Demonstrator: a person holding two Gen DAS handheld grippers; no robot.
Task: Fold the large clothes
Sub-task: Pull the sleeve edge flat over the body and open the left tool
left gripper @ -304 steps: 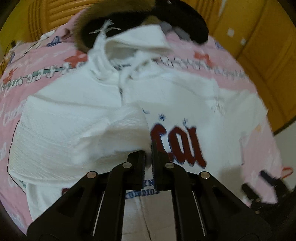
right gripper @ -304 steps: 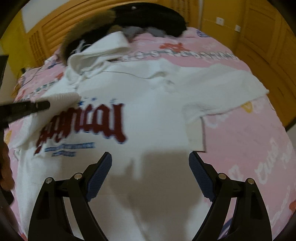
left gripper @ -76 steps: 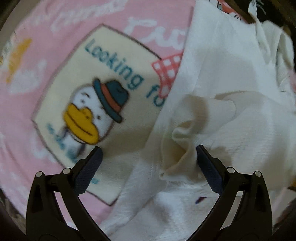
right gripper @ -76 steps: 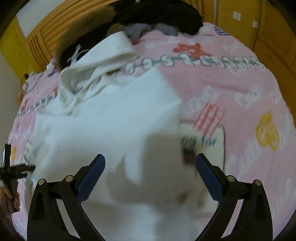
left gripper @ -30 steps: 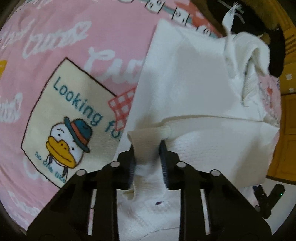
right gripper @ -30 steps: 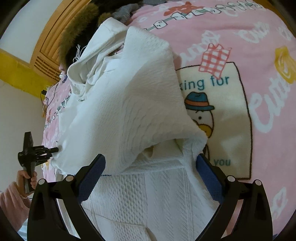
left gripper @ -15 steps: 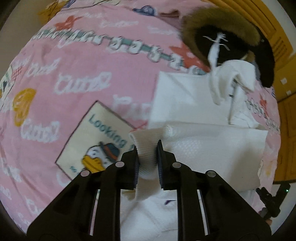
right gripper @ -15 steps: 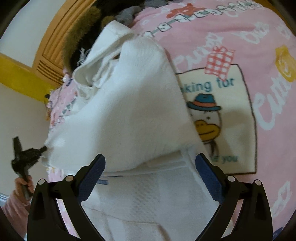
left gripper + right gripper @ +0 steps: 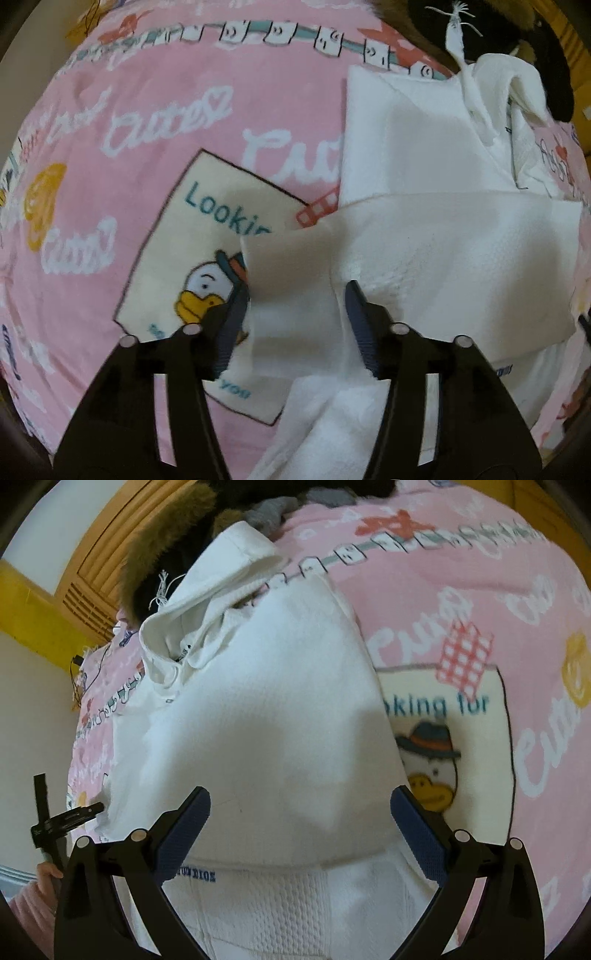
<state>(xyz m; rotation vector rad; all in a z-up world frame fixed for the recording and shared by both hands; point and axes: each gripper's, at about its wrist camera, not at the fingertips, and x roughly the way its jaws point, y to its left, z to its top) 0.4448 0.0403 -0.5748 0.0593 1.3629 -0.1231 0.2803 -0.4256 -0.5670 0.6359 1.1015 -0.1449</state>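
The white hoodie [image 9: 266, 716] lies in the middle of the frame on the pink blanket [image 9: 122, 110], its sleeves laid across the body so it makes a neat shape. The left gripper [image 9: 293, 314] is spread open with the sleeve cuff [image 9: 288, 269] loose between its jaws. The right gripper [image 9: 299, 812] hangs wide open over the hoodie, holding nothing. A dark furry coat [image 9: 166, 542] sits at the upper left, touching the hood [image 9: 207, 598]. It may get in the way.
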